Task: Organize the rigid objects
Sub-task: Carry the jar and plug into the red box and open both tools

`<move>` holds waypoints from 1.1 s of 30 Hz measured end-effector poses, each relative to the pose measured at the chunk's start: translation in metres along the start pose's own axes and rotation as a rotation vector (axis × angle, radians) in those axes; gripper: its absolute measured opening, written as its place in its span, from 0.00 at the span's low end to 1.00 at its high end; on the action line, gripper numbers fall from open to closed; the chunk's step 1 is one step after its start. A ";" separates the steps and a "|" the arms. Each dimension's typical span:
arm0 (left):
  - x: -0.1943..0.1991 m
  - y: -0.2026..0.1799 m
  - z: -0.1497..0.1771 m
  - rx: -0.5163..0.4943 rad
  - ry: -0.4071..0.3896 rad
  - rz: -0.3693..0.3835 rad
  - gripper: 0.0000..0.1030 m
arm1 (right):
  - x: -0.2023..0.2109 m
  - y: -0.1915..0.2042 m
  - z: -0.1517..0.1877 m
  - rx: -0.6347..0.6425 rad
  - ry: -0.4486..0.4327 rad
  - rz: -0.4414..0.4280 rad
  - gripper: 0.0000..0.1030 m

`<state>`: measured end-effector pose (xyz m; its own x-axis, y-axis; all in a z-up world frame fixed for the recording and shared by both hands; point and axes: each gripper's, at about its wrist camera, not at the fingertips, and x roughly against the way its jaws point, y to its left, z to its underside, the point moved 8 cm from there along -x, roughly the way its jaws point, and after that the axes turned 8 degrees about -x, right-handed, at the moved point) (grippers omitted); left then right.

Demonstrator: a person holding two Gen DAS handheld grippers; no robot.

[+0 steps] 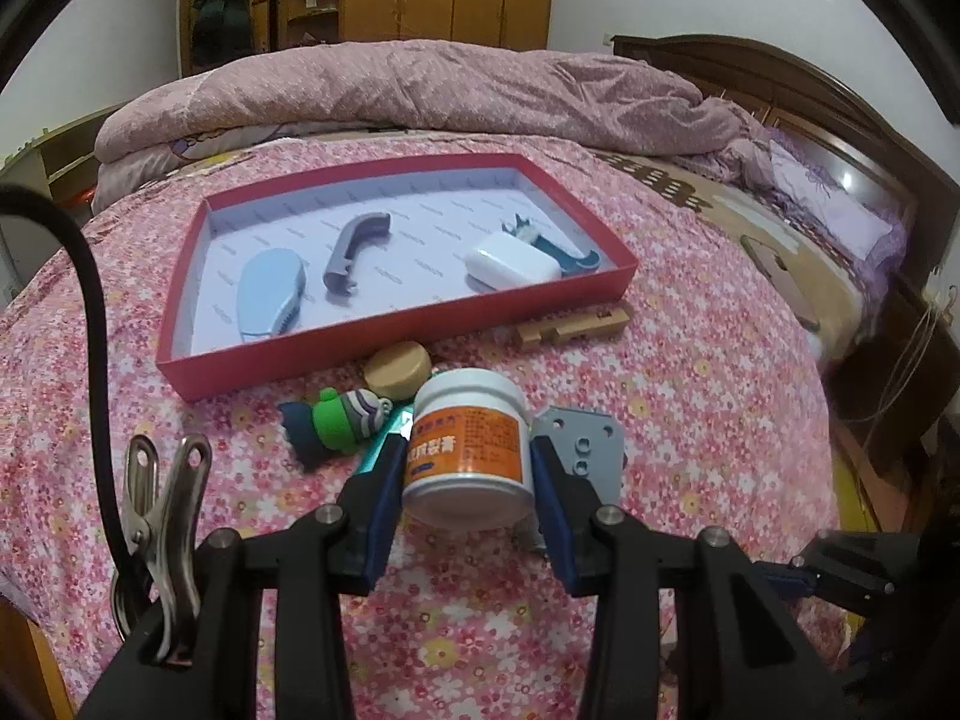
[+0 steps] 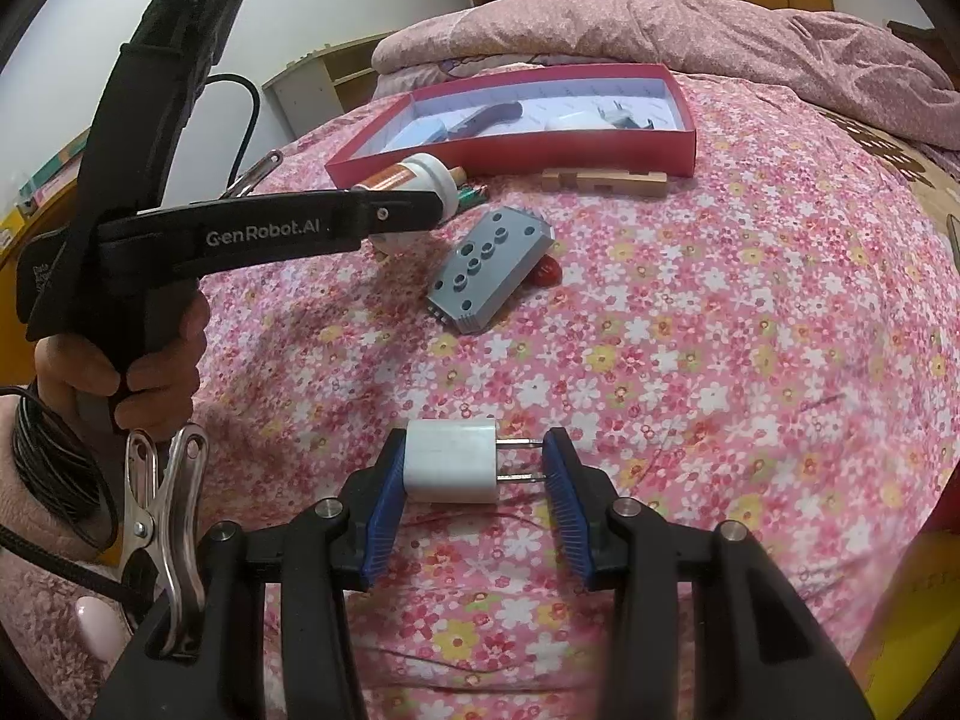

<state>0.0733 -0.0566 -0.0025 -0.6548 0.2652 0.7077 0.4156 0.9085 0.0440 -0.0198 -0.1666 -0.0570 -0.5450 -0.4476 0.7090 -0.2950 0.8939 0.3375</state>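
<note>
Left gripper (image 1: 468,468) has its pads clamped on the white jar (image 1: 470,447), just short of the red tray (image 1: 384,333). Right gripper (image 2: 471,468) pinches a white charger plug (image 2: 451,468) over the bedspread (image 2: 720,360). I judge both need carrying to the tray, then releasing inside.

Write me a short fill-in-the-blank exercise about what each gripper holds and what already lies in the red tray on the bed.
1. The left gripper is closed on a white round jar with an ____ label.
2. The right gripper grips a white plug adapter by its body and its two metal ____.
3. The shallow red cardboard tray already holds ____ objects.
4. The grey studded building-block plate lies ____ the tray.

Missing words: orange; prongs; four; outside
</note>
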 end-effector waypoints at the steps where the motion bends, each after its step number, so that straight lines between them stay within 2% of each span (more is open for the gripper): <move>1: 0.002 0.002 0.000 0.005 -0.006 -0.001 0.42 | 0.001 0.000 -0.001 0.001 0.000 -0.002 0.44; 15: 0.022 0.035 0.003 0.082 -0.049 -0.024 0.42 | 0.007 0.011 -0.017 0.022 -0.025 0.011 0.44; 24: 0.029 0.046 -0.004 0.098 -0.076 -0.036 0.42 | 0.014 0.009 -0.054 0.044 -0.084 0.046 0.44; 33: 0.021 0.063 -0.019 0.114 -0.063 -0.045 0.42 | 0.009 0.002 -0.093 0.053 -0.115 0.049 0.44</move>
<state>0.0979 -0.0002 0.0284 -0.7112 0.2399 0.6608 0.3127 0.9498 -0.0082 0.0480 -0.1668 0.0075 -0.6453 -0.4064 0.6468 -0.3054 0.9134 0.2692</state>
